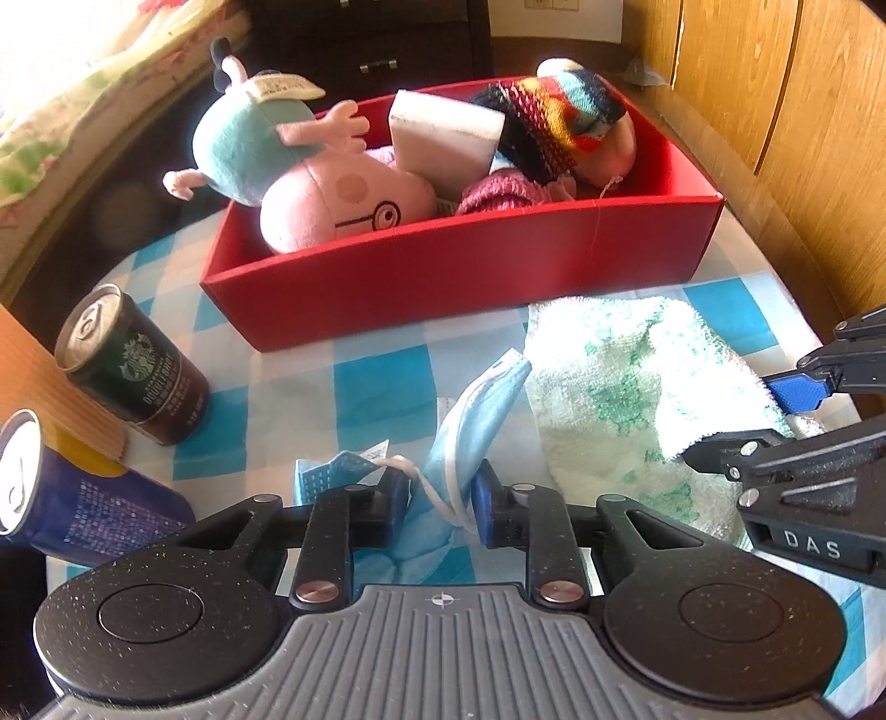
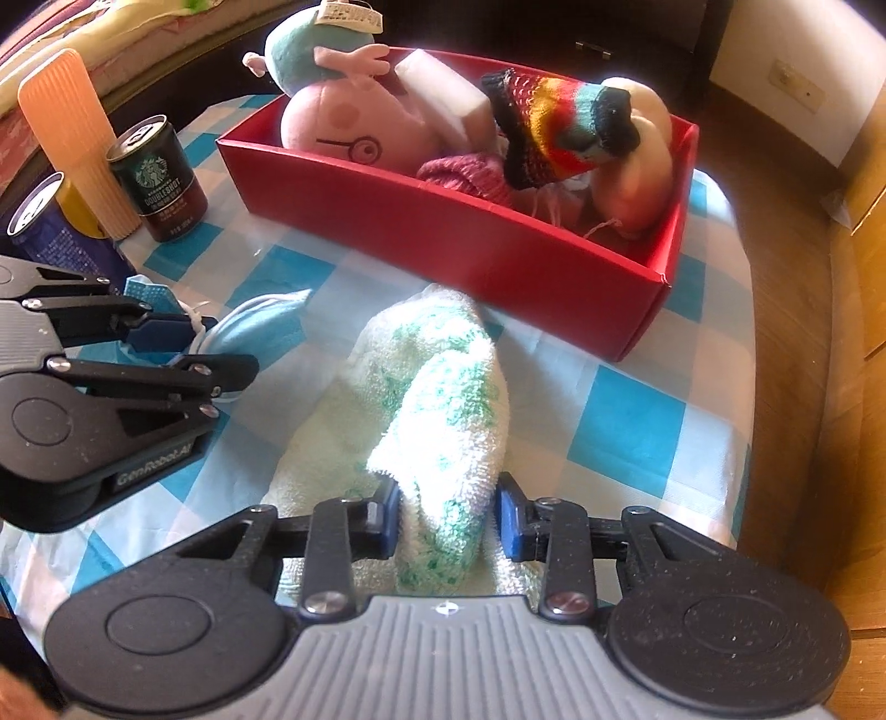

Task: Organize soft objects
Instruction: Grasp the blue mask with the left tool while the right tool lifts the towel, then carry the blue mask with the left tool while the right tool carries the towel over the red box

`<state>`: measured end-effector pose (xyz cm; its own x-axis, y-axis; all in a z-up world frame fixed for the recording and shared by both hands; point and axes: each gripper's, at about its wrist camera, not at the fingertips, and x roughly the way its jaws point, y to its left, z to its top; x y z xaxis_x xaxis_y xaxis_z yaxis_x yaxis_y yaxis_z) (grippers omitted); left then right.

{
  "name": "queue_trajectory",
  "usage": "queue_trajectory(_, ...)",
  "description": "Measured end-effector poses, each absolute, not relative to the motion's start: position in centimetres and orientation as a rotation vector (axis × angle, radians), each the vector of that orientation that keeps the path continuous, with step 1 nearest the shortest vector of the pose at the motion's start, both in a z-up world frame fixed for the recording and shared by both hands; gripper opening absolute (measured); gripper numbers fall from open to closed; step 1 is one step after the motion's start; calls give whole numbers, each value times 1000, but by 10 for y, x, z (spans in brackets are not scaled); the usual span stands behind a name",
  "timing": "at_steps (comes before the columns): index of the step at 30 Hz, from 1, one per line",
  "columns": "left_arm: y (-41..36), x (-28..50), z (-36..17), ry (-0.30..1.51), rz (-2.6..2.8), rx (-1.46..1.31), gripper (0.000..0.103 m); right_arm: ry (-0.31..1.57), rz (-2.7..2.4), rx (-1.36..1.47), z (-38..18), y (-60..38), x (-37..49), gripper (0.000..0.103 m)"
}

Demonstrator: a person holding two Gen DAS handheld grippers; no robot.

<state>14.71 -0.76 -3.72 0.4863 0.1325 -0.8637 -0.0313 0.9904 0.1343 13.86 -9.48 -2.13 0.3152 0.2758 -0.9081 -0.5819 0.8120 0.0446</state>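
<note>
Both grippers clamped on soft things in front of the red box [image 1: 443, 288].

Left gripper [image 1: 437, 501] – jaws pinch the blue mask [image 1: 476, 410]; right gripper [image 2: 448, 515] – jaws squeeze the towel [image 2: 443, 399]. Both lie on the checked surface [image 2: 637, 421]; the box already holds a plush pig [image 1: 332, 205], sponge [image 1: 437, 133] and knit hat [image 1: 559, 116].

Wood-panel wall [image 1: 775, 83] at right; dark drawers [image 1: 376, 50] behind; sunlit.

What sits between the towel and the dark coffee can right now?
The blue face mask, pinched in the left gripper, lies between the towel and the coffee can; beyond it, only bare checked cloth. The left wrist view shows this best.
</note>
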Motion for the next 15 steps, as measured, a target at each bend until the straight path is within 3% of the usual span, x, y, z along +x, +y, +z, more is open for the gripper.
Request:
queue_trajectory(3,-8,145,-33,1047,97,103,23,1111,589,-265,-14,-98,141,5)
queue_trajectory(15,24,152,6,979,29,-194,21,1113,660,208,25,-133,172,1)
